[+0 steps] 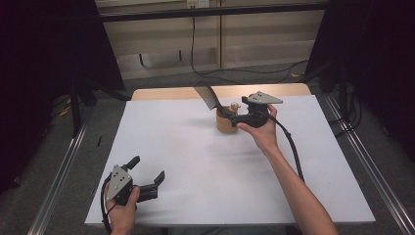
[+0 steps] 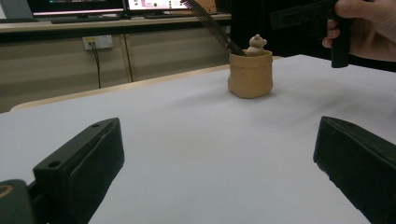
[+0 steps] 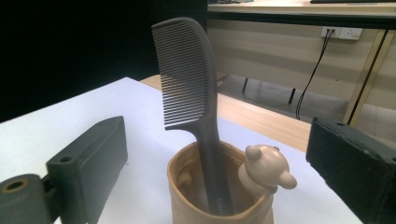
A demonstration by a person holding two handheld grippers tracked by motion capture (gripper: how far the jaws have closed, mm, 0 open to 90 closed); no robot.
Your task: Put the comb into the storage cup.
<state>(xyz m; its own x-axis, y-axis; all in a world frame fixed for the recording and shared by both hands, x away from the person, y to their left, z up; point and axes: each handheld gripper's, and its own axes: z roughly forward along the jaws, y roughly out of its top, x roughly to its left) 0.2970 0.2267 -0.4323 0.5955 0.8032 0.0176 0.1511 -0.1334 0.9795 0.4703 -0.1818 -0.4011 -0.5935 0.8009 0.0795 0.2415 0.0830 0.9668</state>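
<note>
Dark grey plastic comb (image 3: 187,79) standing handle-down in a tan ceramic cup (image 3: 219,200) with a small bear figure (image 3: 266,175) on its rim.

The right tool (image 1: 234,119) sits spread wide at the cup, pinching nothing; its own view shows the comb free between the jaws. The left tool (image 1: 147,172), also spread and empty, rests low near the white table's (image 1: 195,161) front edge, wrist level.

Comb (image 3: 187,88): dark grey plastic, matt, fine moulded teeth. Holder cup (image 3: 219,196), centre bottom of frame: tan, smooth, soft-sheen, ceramic-like, small bear figure (image 3: 266,173) on rim. Table cover (image 1: 195,161): white, matt, smooth. Table edge (image 1: 161,93), upper centre: pale wood. Gripper pads (image 3: 88,163): black matt plastic.
</note>
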